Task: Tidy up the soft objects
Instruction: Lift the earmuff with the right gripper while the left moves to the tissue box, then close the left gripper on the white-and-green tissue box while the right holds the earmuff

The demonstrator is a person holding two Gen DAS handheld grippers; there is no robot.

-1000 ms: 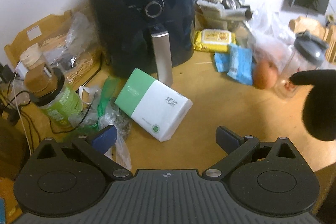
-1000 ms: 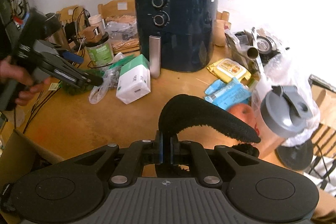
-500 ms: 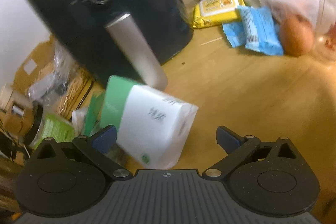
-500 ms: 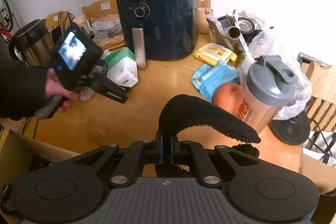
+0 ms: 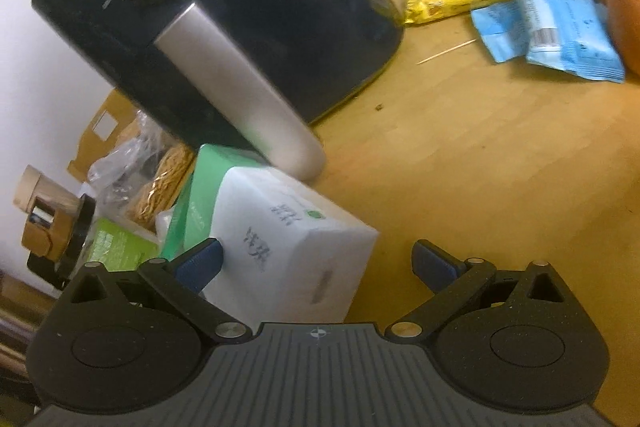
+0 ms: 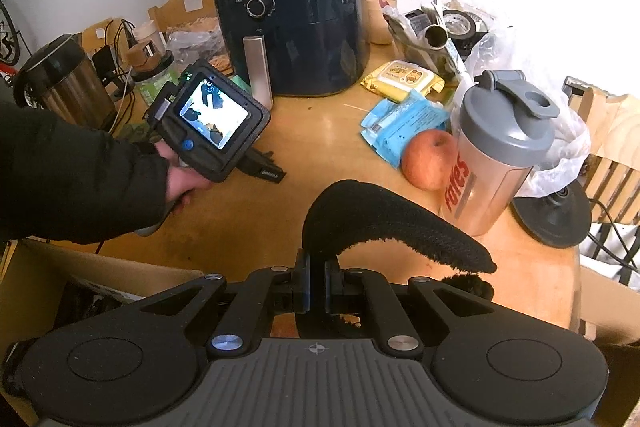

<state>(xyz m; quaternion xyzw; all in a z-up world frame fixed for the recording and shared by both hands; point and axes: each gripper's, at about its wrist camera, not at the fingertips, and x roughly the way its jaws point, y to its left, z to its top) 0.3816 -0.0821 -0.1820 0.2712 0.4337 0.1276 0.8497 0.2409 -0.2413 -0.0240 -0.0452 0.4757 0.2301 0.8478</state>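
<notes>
Shaker bottle (image 6: 496, 163) lidded beside apple (image 6: 428, 159), contents unclear

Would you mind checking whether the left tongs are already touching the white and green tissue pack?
Cannot tell. In the left wrist view the closing left tongs straddle the tissue pack; one fingertip overlaps its edge, the other stands clear, over bare table.

On my wooden table (image 6: 312, 131) stands a dark blue air fryer (image 6: 296, 23). I see an apple (image 6: 428, 159) touching a grey-lidded shaker bottle (image 6: 500, 151), a thermos jug (image 6: 64, 83) at far left, and a green-labelled jar (image 6: 154, 79).
</notes>
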